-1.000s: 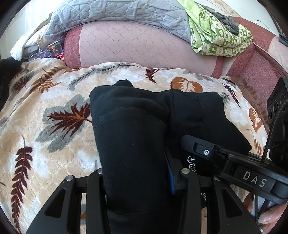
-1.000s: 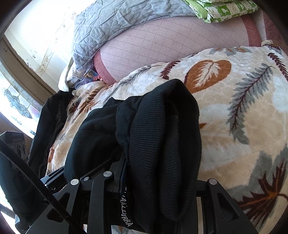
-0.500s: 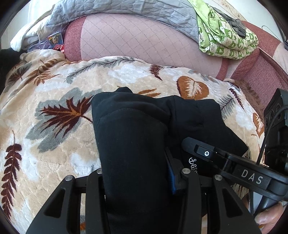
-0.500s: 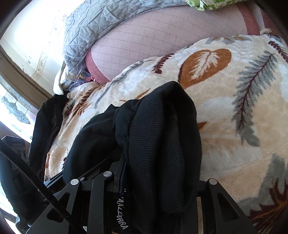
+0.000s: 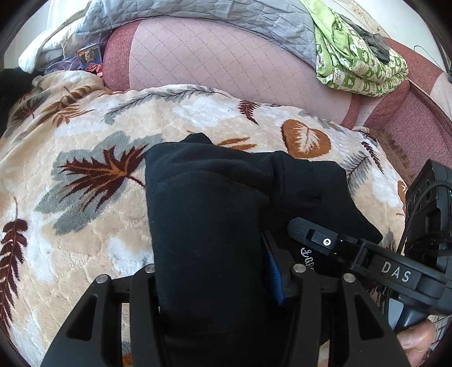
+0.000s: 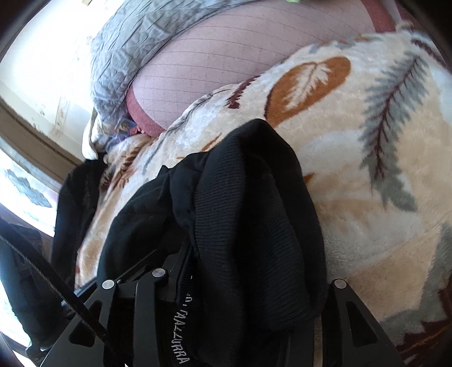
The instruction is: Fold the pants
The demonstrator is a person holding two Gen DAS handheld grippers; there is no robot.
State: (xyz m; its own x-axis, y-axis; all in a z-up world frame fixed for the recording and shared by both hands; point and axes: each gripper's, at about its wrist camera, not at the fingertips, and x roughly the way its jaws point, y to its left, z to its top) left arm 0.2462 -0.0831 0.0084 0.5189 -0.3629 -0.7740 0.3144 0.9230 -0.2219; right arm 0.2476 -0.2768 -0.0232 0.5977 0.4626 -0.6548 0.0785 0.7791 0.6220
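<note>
Both grippers are clamped on the black fleece pants (image 5: 214,214), each with a bunched wad of cloth pinched between its fingers. Left gripper (image 5: 220,285) holds a smooth folded panel. Right gripper (image 6: 240,285) holds the ribbed knit band with white lettering along its edge.

Pants sit as a compact, several-layer bundle near the middle of the cream plush blanket with leaf print (image 5: 84,197), toward its near edge. Part of the bundle lies on the blanket; whether the gripped ends are lifted I can't tell.

My read: the two-point hold keeps the stacked layers aligned, so the fold doesn't slide open while being carried over or set down. Fold looks mostly done.

No containers in view. Pink quilted sofa back (image 5: 212,65) runs along the blanket's far edge, with a grey quilted throw (image 5: 197,14) and green patterned cloth (image 5: 358,65) draped on it.
</note>
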